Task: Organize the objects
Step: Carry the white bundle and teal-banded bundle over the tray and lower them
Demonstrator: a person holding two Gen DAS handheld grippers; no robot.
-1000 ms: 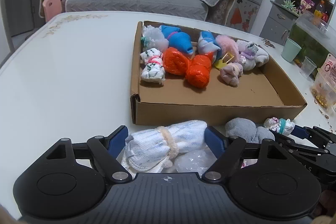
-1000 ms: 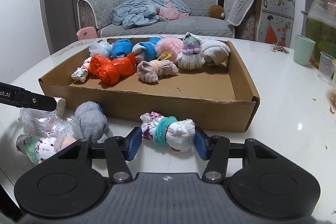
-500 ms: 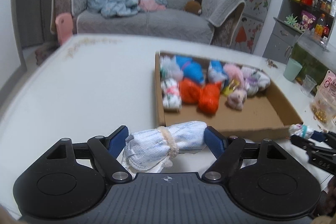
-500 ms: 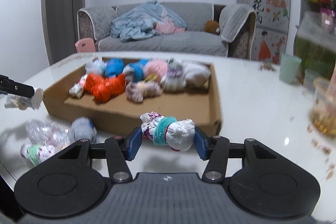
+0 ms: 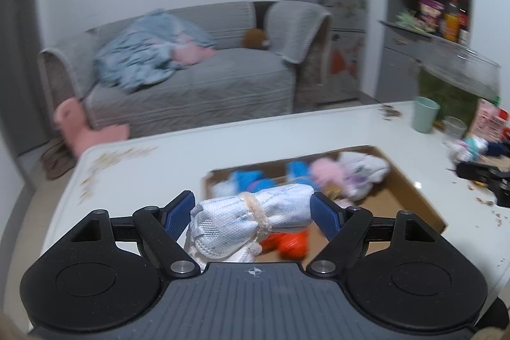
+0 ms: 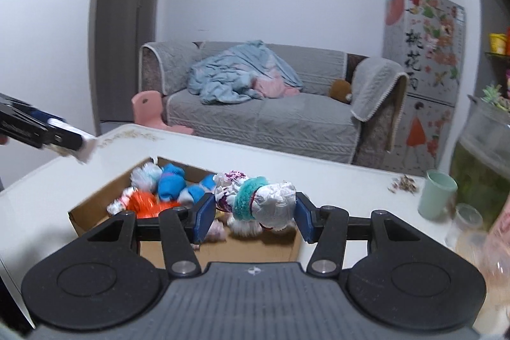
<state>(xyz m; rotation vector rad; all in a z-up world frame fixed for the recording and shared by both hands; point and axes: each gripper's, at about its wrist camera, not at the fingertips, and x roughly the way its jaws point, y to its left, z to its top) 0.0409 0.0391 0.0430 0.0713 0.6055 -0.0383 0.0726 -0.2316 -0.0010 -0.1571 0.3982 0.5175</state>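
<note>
Jaws of the left gripper [image 5: 253,209] are clamped endwise on a white mesh bundle [image 5: 251,217] tied at its middle with a pale band, and the bundle hangs in the air above the near left part of the cardboard box [image 5: 411,199]. Below it in the box lie the bundles already put away: orange ones [image 5: 288,241] nearest, blue ones [image 5: 299,169] behind, then a pink one [image 5: 323,169] and a white and lilac one [image 5: 363,169] toward the right; blur keeps me from counting them. Further right, jaws of the right gripper [image 6: 251,214] are clamped on a white patterned bundle [image 6: 255,201] with a teal fluffy band round it, held clear above the box's near wall [image 6: 223,249].

So, by my reading, most of the sorting is done: a good row sits in the box, and two more bundles are lifted and on their way. What is left is to lower each into the bare cardboard at the front and let go. Whether more bundles wait on the worktop [image 5: 153,168] I cannot tell, since the grippers hide the near edge.
</note>
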